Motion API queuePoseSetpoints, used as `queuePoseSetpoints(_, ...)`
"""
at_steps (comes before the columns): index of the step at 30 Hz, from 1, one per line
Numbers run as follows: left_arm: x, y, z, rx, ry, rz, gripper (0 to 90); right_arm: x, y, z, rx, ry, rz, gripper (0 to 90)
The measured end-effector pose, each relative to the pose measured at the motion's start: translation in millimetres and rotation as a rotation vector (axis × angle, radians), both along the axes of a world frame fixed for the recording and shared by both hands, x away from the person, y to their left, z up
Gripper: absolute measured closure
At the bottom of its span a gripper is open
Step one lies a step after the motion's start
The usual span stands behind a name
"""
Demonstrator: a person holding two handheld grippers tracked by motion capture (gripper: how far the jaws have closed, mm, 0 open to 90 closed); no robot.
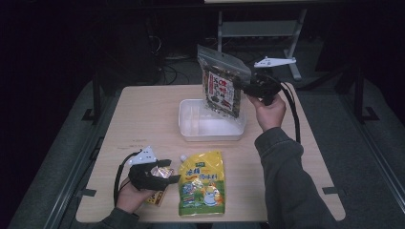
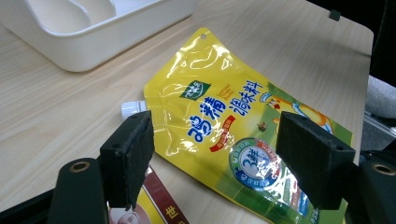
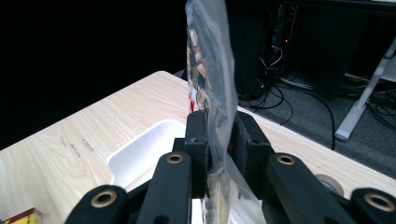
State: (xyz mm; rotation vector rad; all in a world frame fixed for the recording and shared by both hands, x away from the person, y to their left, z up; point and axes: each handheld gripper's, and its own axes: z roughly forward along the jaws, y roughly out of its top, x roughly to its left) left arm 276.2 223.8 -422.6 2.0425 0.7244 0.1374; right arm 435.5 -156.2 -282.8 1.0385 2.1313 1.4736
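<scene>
The right tool [image 1: 244, 88] is clamped on the edge of a clear plastic snack bag with a dark printed label [image 1: 220, 86], holding it upright in the air above the far right part of a white rectangular plastic tray [image 1: 188, 125] that sits on the pale wooden surface [image 1: 143, 114]. Near the front edge, the left tool [image 1: 165, 172] rests low with its jaws apart and nothing gripped, just beside a flat yellow spouted pouch with blue lettering [image 1: 202, 187]. A small red and yellow packet [image 1: 155, 198] lies under that tool.
</scene>
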Motion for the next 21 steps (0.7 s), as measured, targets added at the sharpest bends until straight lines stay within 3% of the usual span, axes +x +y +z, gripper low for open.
queuePoseSetpoints(21,1.8,1.3,-1.2,-0.002,0.005,0.006,27.3,15.9,2.0,-51.2,0.023,0.052,0.001,75.9)
